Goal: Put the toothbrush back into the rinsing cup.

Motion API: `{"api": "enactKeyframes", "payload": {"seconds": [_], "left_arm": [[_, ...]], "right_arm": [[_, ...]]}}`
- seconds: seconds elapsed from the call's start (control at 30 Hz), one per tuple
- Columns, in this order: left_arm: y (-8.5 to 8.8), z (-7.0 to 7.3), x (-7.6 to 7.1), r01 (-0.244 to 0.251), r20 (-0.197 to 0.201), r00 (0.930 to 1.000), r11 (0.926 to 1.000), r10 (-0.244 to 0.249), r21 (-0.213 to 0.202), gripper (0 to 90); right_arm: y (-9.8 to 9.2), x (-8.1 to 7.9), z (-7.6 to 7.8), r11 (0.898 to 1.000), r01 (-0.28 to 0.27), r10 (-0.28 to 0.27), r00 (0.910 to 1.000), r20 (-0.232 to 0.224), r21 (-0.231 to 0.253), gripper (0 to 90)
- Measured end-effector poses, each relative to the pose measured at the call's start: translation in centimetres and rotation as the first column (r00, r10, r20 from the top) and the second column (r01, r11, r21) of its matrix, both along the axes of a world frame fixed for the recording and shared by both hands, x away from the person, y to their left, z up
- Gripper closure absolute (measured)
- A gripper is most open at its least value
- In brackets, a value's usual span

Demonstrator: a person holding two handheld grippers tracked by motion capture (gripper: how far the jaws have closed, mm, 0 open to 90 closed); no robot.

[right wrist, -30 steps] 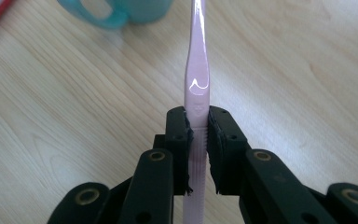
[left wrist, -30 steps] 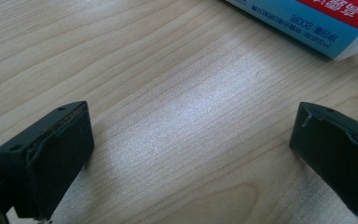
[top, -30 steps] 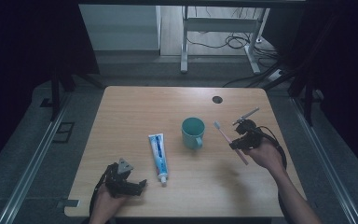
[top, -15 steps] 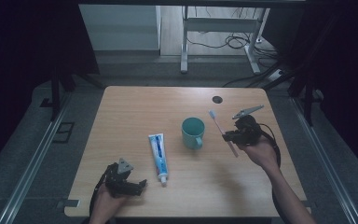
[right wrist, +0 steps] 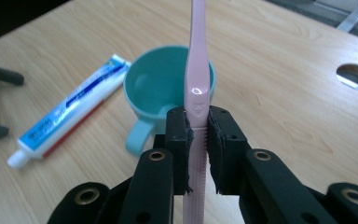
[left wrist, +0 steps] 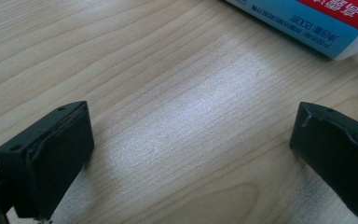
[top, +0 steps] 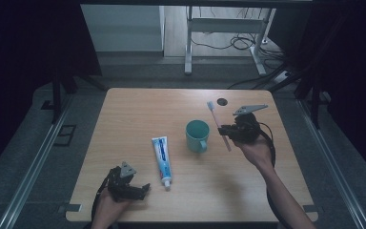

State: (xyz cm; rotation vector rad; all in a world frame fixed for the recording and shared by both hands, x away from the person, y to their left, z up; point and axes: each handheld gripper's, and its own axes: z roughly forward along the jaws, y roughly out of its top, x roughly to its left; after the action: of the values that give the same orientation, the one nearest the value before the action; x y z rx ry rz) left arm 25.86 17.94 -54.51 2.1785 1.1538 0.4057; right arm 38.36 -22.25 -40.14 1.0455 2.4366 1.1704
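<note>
The right claw grips a pink toothbrush by its handle, above the counter and just beside the teal cup. The left claw rests wide and empty near the toothpaste tube.

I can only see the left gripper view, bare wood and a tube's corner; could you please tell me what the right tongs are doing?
Observer: The right tongs are shut on a pink toothbrush, clamped at its handle.
Operator: Thank you. Is anything near it?
Observer: A teal mug stands on the table, just left of the toothbrush in the high view.
Operator: And that tube by me?
Observer: It is a toothpaste tube lying flat between your open left tongs and the mug.
</note>
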Motion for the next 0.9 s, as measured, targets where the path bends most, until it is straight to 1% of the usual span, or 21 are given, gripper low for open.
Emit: {"api": "enactKeyframes", "payload": {"seconds": [0.17,0.33,0.47,0.67,0.9], "left_arm": [[0.0,0.0,0.0,0.000,0.000,1.0000,1.0000,0.000,0.000,0.0],[0.0,0.0,0.0,0.000,0.000,1.0000,1.0000,0.000,0.000,0.0],[0.0,0.0,0.0,0.000,0.000,1.0000,1.0000,0.000,0.002,0.0],[0.0,0.0,0.0,0.000,0.000,1.0000,1.0000,0.000,0.002,0.0],[0.0,0.0,0.0,0.001,0.000,1.0000,1.0000,-0.001,0.002,0.0]], "right_arm": [[0.6,0.4,0.2,0.999,0.002,-0.004,0.9996,0.026,0.042,78.4],[1.2,0.9,0.5,0.998,0.000,-0.004,0.9986,0.053,0.068,78.4],[1.8,1.2,0.7,0.996,0.002,-0.007,0.9982,0.059,0.086,78.3],[2.6,1.7,1.0,0.994,0.002,-0.011,0.9964,0.083,0.105,78.4],[3.3,2.3,1.1,0.989,0.009,-0.023,0.9952,0.095,0.145,78.4]]}}
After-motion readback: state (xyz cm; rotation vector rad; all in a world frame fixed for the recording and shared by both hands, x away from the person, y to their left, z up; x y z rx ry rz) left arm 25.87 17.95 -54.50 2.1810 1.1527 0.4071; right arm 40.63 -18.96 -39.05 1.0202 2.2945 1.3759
